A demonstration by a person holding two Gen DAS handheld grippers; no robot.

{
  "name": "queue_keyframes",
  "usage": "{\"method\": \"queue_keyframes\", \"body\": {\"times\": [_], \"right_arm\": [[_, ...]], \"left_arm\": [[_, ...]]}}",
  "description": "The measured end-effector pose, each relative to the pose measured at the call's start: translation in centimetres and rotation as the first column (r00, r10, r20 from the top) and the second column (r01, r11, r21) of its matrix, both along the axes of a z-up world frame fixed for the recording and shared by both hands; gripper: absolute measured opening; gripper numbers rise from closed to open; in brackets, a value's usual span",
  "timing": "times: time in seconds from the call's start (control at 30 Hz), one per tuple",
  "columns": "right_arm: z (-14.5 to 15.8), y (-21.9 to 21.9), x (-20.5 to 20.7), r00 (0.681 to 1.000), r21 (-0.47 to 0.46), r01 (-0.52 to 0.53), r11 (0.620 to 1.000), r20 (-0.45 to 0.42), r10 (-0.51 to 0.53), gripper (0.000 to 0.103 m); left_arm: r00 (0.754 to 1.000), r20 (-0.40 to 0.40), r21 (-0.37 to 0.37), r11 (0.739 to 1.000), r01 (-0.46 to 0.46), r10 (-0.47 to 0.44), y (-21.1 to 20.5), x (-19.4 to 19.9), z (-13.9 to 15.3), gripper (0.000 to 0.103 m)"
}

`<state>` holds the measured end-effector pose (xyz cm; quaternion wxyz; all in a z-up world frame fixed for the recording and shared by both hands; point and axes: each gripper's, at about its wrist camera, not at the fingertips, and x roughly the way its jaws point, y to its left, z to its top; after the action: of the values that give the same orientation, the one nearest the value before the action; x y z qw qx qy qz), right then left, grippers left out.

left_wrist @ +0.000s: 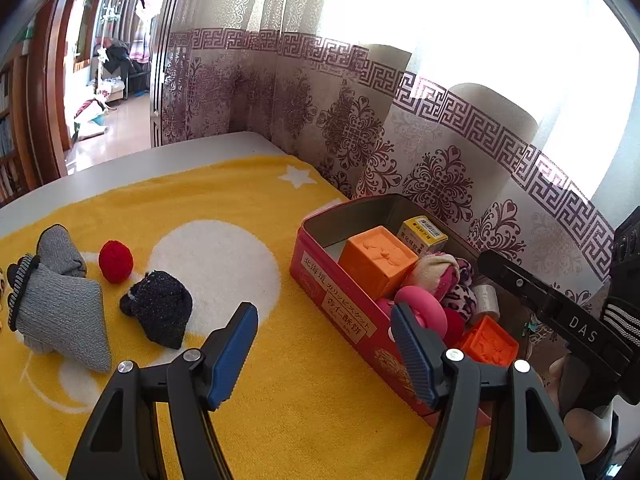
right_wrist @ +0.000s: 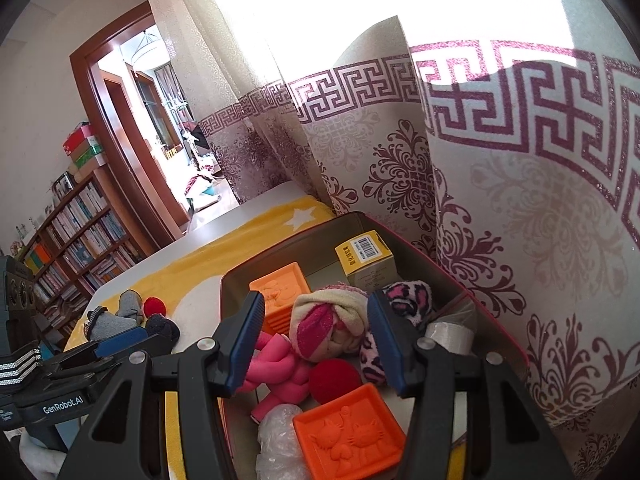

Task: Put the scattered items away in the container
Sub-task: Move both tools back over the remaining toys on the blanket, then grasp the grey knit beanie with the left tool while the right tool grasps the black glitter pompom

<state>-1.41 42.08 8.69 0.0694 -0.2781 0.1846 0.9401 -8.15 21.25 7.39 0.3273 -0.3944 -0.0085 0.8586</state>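
Blue-padded fingers (right_wrist: 378, 342) apart, perhaps empty, above tin (right_wrist: 496, 320)

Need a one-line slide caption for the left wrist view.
Open left gripper over yellow blanket; grey socks, red ball, dark sock outside red tin.

Socks (left_wrist: 60, 300) left of tin (left_wrist: 344, 304)
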Motion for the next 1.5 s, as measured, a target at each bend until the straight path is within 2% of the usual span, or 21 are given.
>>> {"method": "queue_keyframes", "body": {"times": [0.1,0.23,0.43,0.77,0.93,1.1,1.27,1.5], "right_arm": [[0.2,-1.0,-0.2,1.000,0.005,-0.024,1.000,-0.002,0.024,0.058],[0.3,-2.8,-0.7,0.998,0.016,-0.070,0.997,0.002,0.070,0.065],[0.4,-5.8,-1.6,0.988,0.031,-0.156,0.987,0.020,0.156,0.068],[0.4,-10.6,-3.7,0.963,0.060,-0.267,0.962,0.051,0.265,0.070],[0.1,-12.8,-5.2,0.944,0.057,-0.326,0.944,0.079,0.321,0.070],[-0.5,-14.4,-7.0,0.926,0.026,-0.367,0.930,0.110,0.362,0.070],[-1.1,-16.0,-9.0,0.908,0.010,-0.396,0.918,0.149,0.391,0.070],[-3.0,-17.8,-12.6,0.881,0.003,-0.429,0.903,0.223,0.418,0.070]], "left_arm": [[1.000,0.006,-0.004,1.000,-0.028,0.028,-1.4,0.0,-0.3,0.070],[0.996,0.021,-0.008,0.997,-0.082,0.082,-3.5,-0.4,-0.7,0.070],[0.984,0.030,-0.001,0.985,-0.174,0.174,-7.7,-1.1,-0.7,0.070],[0.943,0.058,0.008,0.944,-0.329,0.328,-15.4,-1.9,-1.2,0.071],[0.924,0.068,0.023,0.926,-0.378,0.376,-18.2,-2.2,-1.3,0.071],[0.910,0.084,0.036,0.911,-0.410,0.406,-20.1,-2.2,-1.6,0.071],[0.907,0.101,0.042,0.910,-0.414,0.408,-20.5,-2.5,-2.1,0.071],[0.895,0.093,0.013,0.899,-0.438,0.435,-21.1,-2.8,-2.6,0.071]]}}
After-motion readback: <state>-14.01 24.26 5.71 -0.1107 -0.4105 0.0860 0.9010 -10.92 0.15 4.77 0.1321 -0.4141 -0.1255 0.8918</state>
